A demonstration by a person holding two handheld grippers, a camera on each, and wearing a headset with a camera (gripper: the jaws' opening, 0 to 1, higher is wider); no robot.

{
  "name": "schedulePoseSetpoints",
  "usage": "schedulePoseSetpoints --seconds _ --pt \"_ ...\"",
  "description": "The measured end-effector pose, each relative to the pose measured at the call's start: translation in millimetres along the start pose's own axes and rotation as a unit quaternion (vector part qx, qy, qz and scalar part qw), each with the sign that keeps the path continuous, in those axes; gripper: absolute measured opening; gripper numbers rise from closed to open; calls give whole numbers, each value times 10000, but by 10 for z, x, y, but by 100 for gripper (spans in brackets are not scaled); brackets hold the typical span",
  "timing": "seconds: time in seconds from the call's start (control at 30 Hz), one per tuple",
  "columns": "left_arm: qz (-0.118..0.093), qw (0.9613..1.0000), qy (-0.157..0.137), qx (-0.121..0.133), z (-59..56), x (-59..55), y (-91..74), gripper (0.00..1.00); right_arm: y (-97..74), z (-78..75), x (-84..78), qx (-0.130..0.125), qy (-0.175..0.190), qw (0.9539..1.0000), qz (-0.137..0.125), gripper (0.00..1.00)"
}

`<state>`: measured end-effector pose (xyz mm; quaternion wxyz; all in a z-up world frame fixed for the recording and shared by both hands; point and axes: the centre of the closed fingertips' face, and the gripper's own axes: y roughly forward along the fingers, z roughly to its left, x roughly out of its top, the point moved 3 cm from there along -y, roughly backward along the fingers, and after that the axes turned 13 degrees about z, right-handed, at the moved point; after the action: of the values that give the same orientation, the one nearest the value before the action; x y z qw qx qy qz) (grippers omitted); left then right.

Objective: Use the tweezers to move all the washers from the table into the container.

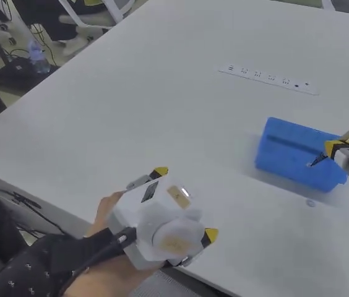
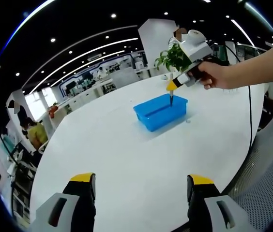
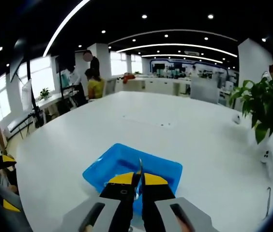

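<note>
Tweezers [image 3: 139, 168], clamped in my right gripper [image 3: 137, 181], point into the container [image 3: 110, 166] while my left gripper [image 2: 142, 178] sits wide; releasing off-centre could bounce any washer onto the counter [image 1: 162, 93].

Bright, even overhead light. Spots [image 3: 175, 17] and strips [image 3: 175, 46] on the ceiling in both gripper views; windows [image 3: 39, 72] glow at 9 o'clock in the right one. Table [image 1: 162, 111] washed out. Container [image 1: 298, 151] throws a soft shadow at 7. Left gripper [image 1: 185, 203] smeared in head view. Fisheye bends the edges hard.
</note>
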<state>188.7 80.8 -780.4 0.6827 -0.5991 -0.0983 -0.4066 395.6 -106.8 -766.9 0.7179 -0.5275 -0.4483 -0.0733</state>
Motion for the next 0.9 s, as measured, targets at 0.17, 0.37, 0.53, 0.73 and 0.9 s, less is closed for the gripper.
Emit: schedulePoseSetpoints --seconds 0.17,0.37,0.53,0.73,0.9 --pt "9 10000 -19 0 5 -4 4 78 68 -6 -69 -137 -150 9997 113 1" --pt "11 10000 26 21 2 -1 5 79 117 -11 -137 -190 -241 9992 243 1" --pt "-1 10000 48 -15 -14 6 2 79 129 -11 -169 -215 -268 9990 286 1" --pt "-70 10000 -42 -44 -5 23 -12 79 131 -13 -176 -261 -335 9988 245 1" --pt "-52 10000 -21 -30 -7 19 -9 79 120 -12 -187 -249 -282 9990 220 3"
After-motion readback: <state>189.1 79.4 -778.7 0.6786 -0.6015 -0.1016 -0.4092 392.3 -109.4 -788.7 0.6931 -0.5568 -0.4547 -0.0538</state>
